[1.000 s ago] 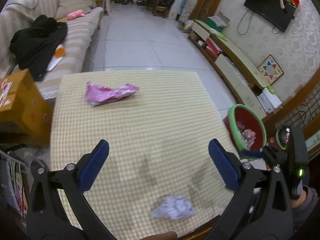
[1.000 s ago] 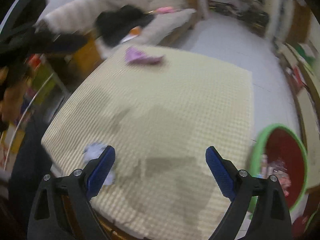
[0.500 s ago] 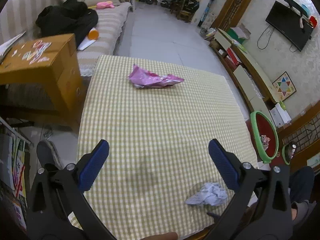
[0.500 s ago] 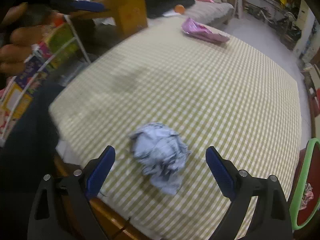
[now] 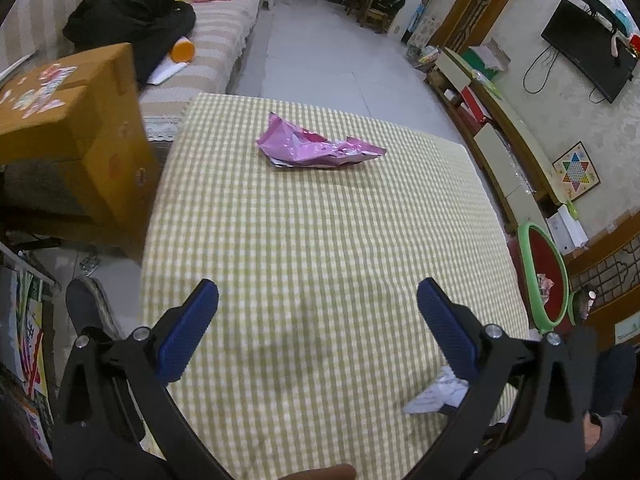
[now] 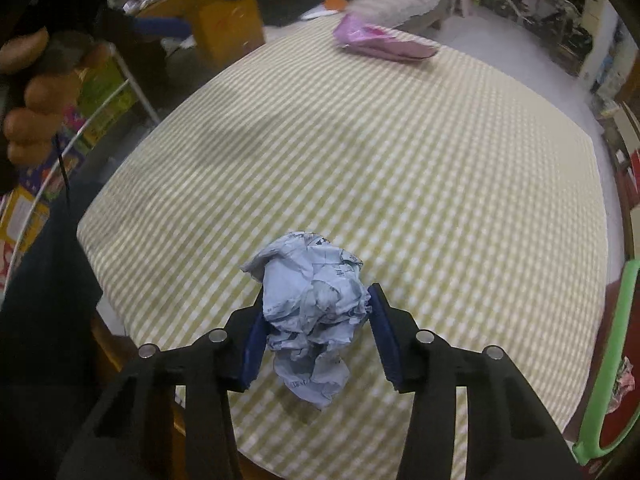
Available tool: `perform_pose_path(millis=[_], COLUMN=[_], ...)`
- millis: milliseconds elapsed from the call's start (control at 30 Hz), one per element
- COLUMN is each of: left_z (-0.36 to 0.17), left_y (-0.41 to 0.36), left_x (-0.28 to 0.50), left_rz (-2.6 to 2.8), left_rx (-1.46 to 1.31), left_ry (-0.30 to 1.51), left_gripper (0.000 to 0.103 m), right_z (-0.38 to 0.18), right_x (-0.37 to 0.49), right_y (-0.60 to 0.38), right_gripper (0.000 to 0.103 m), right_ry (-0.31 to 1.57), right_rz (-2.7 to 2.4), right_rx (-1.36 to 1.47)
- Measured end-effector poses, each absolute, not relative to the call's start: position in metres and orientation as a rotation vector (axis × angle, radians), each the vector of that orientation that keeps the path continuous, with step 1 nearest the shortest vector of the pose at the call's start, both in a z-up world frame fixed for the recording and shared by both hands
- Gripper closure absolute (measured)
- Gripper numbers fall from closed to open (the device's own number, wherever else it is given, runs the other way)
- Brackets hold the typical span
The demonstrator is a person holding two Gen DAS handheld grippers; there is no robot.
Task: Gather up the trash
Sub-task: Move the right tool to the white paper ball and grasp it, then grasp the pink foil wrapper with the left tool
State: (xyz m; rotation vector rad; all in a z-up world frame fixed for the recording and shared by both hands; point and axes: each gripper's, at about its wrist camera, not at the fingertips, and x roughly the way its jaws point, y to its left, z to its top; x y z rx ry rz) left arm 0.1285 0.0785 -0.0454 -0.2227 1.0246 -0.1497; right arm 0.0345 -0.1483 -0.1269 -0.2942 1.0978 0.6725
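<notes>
My right gripper (image 6: 316,320) is shut on a crumpled ball of pale blue-white paper (image 6: 314,312) near the front edge of the table with the yellow checked cloth (image 6: 400,152). A pink foil wrapper (image 6: 384,42) lies at the far side. In the left wrist view my left gripper (image 5: 318,308) is open and empty above the cloth (image 5: 320,240), with the pink wrapper (image 5: 316,150) well ahead of it. The paper ball (image 5: 438,396) shows partly behind the right finger. A red bin with a green rim (image 5: 544,272) stands beside the table on the right.
A cardboard box (image 5: 68,128) stands to the left of the table. A striped sofa (image 5: 216,48) with black clothing lies behind. A low shelf unit (image 5: 500,136) runs along the right wall. The bin's green rim (image 6: 612,360) also shows in the right wrist view.
My right gripper has closed its jaws on the paper ball. My left gripper has moved forward and left over the table; the pink wrapper looks nearer.
</notes>
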Motion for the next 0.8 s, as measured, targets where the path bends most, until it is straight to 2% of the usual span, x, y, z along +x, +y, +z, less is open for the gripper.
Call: perform_pose_path(millis=[233, 633, 800], left_z=[-0.054, -0.083, -0.107], left_y=[0.057, 0.014, 0.008], left_x=[0.167, 0.260, 0.290], left_rz=[-0.157, -0.222, -0.241], left_rx=[-0.139, 0.359, 0.428], left_ry=[1.030, 1.030, 1.077], left_gripper=[0.006, 0.006, 0.006], right_z=[-0.106, -0.097, -0.096], right_x=[0.060, 0.087, 0.089], right_y=[-0.187, -0.232, -0.231], right_gripper=[0.057, 0.057, 0.057], right_ry=[1.060, 1.049, 1.051], right_rz=[0.554, 0.431, 0.434], right_rx=[-0.224, -0.151, -0.142])
